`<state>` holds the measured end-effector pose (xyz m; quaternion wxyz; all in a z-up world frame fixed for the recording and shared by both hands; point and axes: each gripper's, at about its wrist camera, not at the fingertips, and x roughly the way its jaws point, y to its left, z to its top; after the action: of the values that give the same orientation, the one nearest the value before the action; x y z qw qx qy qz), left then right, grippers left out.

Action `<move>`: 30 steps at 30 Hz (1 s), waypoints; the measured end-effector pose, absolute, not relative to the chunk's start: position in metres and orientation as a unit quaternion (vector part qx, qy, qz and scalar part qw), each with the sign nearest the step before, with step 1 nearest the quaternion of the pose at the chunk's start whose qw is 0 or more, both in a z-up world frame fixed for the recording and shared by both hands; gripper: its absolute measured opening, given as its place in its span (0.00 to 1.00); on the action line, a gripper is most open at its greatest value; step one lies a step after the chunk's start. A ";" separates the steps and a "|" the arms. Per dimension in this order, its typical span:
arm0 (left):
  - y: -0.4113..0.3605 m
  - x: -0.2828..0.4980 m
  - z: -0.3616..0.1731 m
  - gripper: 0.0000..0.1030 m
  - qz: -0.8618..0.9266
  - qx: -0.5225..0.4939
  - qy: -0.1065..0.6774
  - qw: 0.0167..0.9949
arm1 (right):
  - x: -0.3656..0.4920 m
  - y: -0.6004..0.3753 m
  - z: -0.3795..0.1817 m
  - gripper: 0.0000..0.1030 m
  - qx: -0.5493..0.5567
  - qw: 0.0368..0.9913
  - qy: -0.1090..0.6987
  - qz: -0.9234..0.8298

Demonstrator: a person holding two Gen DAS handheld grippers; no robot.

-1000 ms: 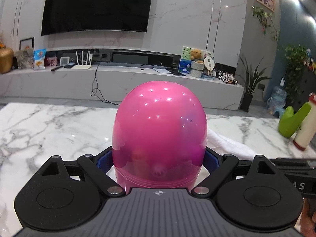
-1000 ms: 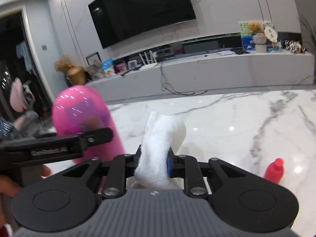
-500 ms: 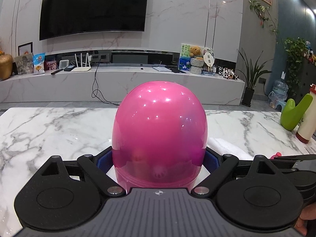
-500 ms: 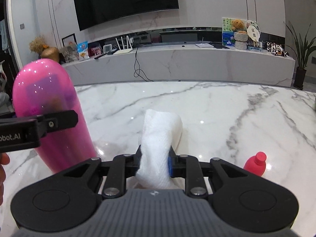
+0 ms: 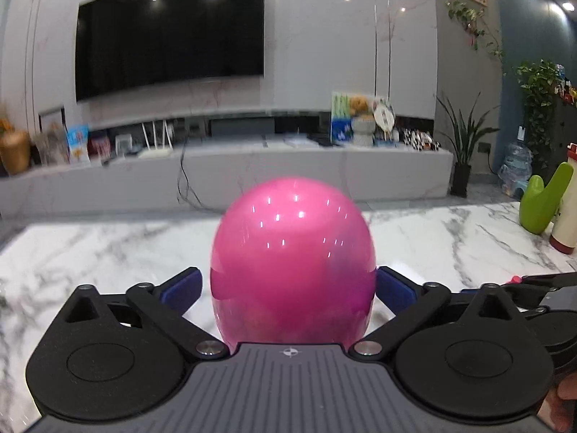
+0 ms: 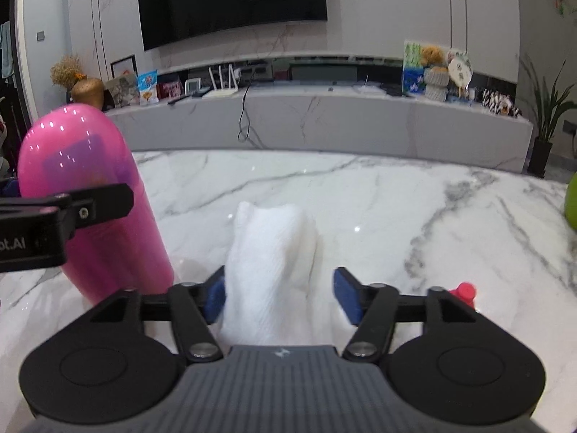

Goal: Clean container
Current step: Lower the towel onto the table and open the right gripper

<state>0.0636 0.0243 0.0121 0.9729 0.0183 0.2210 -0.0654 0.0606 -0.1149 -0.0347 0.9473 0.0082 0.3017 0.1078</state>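
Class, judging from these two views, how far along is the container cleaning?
Looks near its end. Done: the pink container stands, glossy, on the marble table. In hand: the left hand-held gripper brackets it, grip unclear; the right hand-held gripper is open, the white cloth loose between its fingers. Left: any further wiping needs a regrasp.

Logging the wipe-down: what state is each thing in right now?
Pink container: upright on the marble table.
Left gripper: open, flanking it.
Right gripper: open.
White cloth: loose between its jaws, ungripped.
Television: screen dark.
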 end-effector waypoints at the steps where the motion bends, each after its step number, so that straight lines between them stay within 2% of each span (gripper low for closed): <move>1: 0.024 0.062 0.012 1.00 -0.064 0.022 0.219 0.973 | 0.058 -0.115 -0.032 0.73 0.009 0.950 0.293 0.106; 9: 0.025 0.037 0.008 1.00 -0.028 0.016 0.218 0.975 | 0.027 -0.118 -0.011 0.89 0.010 0.970 0.224 0.096; 18: 0.023 0.011 -0.005 1.00 0.015 0.020 0.239 0.971 | -0.011 -0.117 -0.007 0.94 0.012 0.974 0.213 0.073; 30: 0.022 -0.014 -0.019 1.00 0.024 0.010 0.285 0.958 | -0.052 -0.115 -0.019 0.95 0.041 0.966 0.252 0.043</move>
<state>-0.0143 0.0223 -0.0193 0.9582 0.0099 0.2849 0.0243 -0.0521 -0.1149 -0.0192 0.9658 0.0414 0.2522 0.0431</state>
